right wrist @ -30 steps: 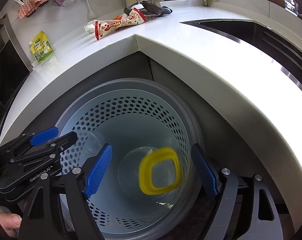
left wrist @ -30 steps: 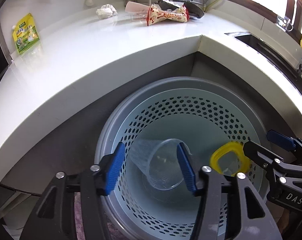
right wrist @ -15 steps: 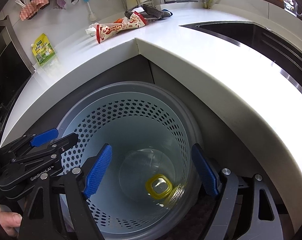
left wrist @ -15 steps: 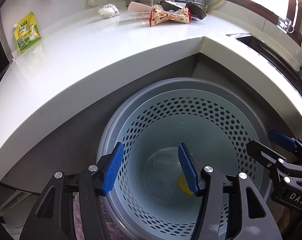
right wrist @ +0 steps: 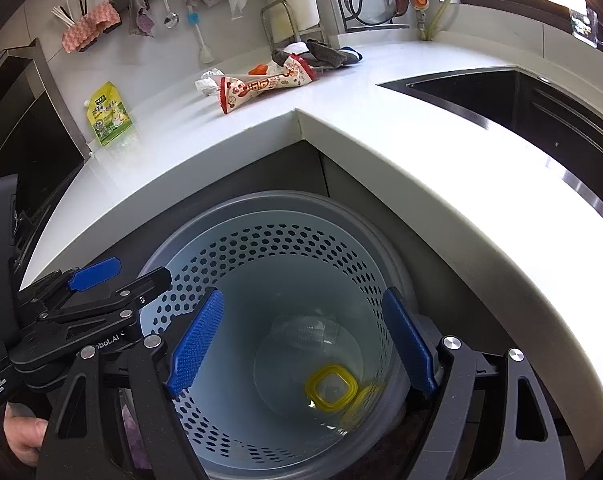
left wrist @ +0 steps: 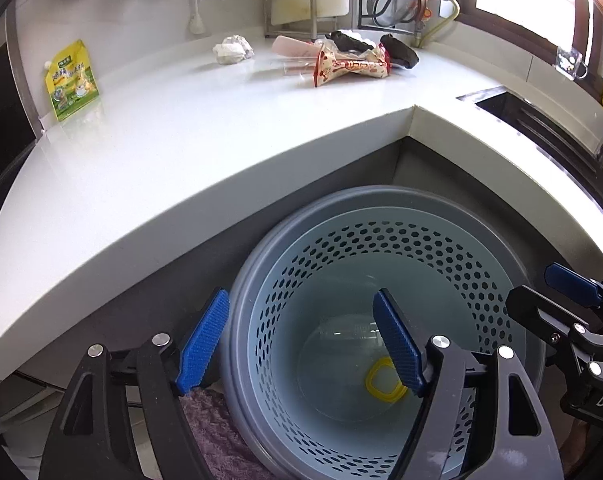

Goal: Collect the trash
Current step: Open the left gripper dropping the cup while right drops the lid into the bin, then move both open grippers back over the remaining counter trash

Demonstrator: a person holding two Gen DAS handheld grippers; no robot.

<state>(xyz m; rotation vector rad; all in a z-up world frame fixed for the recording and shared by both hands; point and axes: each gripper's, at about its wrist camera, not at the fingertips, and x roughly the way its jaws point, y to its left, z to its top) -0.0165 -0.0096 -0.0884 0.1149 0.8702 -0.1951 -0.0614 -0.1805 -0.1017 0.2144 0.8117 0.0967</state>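
Both tools (left wrist: 301,340) (right wrist: 301,344) gape empty; clear cup (right wrist: 307,332) lies sideways in the bin (right wrist: 261,216); long axis level.

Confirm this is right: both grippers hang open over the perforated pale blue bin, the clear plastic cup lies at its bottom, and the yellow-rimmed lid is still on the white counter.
One thing is wrong: the yellow-rimmed lid is not on the white counter. The right wrist view shows it at the bottom of the perforated pale blue bin, beside the clear plastic cup. The left gripper and right gripper do hang open above.
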